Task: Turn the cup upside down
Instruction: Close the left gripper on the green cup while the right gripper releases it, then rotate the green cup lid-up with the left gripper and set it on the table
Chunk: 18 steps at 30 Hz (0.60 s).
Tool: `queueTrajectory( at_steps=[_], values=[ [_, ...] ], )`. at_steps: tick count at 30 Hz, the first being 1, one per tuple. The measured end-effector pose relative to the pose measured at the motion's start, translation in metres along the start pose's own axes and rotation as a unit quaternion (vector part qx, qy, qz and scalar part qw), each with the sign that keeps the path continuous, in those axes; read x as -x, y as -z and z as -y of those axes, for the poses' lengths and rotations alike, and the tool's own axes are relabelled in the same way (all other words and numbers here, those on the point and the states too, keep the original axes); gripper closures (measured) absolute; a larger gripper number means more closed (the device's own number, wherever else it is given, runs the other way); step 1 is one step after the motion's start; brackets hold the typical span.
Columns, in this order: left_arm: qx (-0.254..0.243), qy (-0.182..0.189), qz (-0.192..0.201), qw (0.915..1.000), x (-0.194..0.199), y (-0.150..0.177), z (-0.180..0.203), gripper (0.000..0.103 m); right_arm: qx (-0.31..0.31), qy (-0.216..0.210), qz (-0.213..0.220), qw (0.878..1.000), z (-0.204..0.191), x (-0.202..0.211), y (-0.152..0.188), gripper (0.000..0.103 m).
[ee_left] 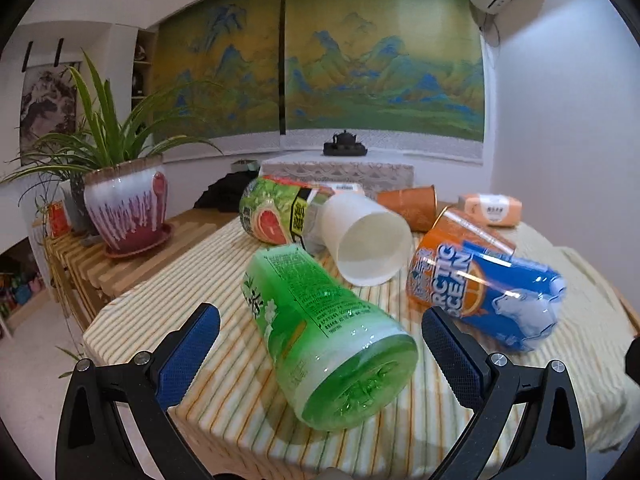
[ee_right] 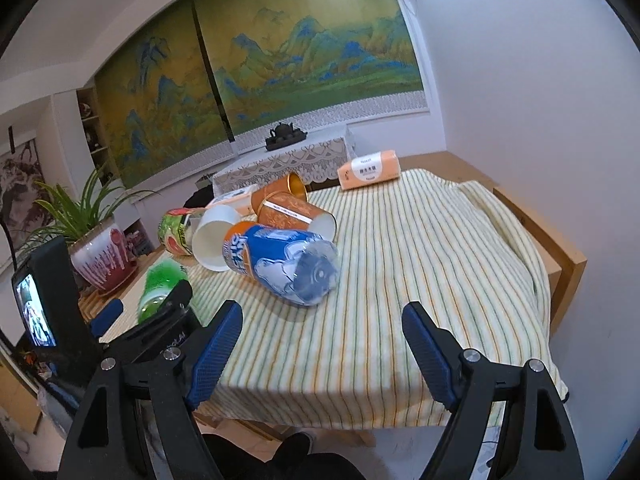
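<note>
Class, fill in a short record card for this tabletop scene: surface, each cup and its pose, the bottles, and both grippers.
surface: striped cloth over a table
white cup: on its side, mouth toward the left wrist camera
orange cups: two, on their sides
green bottle: lying, base nearest, between the left gripper's fingers, untouched
blue-orange bottle: lying beside the white cup
grapefruit bottle: lying behind the white cup
left gripper: open
right gripper: open, empty

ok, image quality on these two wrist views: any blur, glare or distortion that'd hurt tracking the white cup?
Left wrist: heavy fisheye bending, black vignette corners; green bottle slightly soft, glare streaks on the blue-orange bottle; white cup evenly lit, rim readable. Right wrist: the same warp; white cup small, partly hidden by that bottle; green bottle smeared.
</note>
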<state>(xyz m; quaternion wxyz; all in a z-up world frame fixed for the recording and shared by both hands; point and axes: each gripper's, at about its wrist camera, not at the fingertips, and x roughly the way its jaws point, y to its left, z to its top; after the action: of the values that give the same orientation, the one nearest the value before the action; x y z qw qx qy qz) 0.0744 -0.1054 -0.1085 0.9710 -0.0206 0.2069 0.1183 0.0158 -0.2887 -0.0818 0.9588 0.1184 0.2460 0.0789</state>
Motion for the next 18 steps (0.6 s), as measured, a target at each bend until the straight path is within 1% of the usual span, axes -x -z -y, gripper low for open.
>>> queueTrajectory(
  at_steps=[2, 4, 7, 8, 13, 18],
  values=[
    [0.002, 0.006, -0.004, 1.0000, -0.003, 0.004, -0.002, 0.001, -0.008, -0.002, -0.005, 1.000, 0.004, -0.004, 0.000, 0.024],
    [0.000, 0.008, -0.005, 1.0000, -0.004, 0.007, -0.002, 0.009, -0.011, 0.000, -0.005, 1.000, 0.006, -0.006, -0.001, 0.024],
    [-0.007, 0.017, -0.004, 0.9998, -0.003, 0.011, -0.004, 0.015, -0.016, -0.004, -0.004, 1.000, 0.008, -0.007, -0.003, 0.024],
    [-0.009, 0.020, -0.007, 0.9997, -0.004, 0.011, -0.004, 0.022, -0.018, -0.006, -0.004, 1.000, 0.009, -0.007, -0.002, 0.024],
    [-0.008, 0.038, -0.010, 0.9992, 0.002, 0.008, -0.011, 0.022, -0.025, -0.011, -0.008, 1.000, 0.009, -0.010, -0.002, 0.024],
    [-0.033, 0.070, -0.004, 0.9970, 0.017, -0.007, -0.020, 0.022, -0.031, -0.011, -0.007, 0.999, 0.009, -0.011, -0.003, 0.024]
  ],
)
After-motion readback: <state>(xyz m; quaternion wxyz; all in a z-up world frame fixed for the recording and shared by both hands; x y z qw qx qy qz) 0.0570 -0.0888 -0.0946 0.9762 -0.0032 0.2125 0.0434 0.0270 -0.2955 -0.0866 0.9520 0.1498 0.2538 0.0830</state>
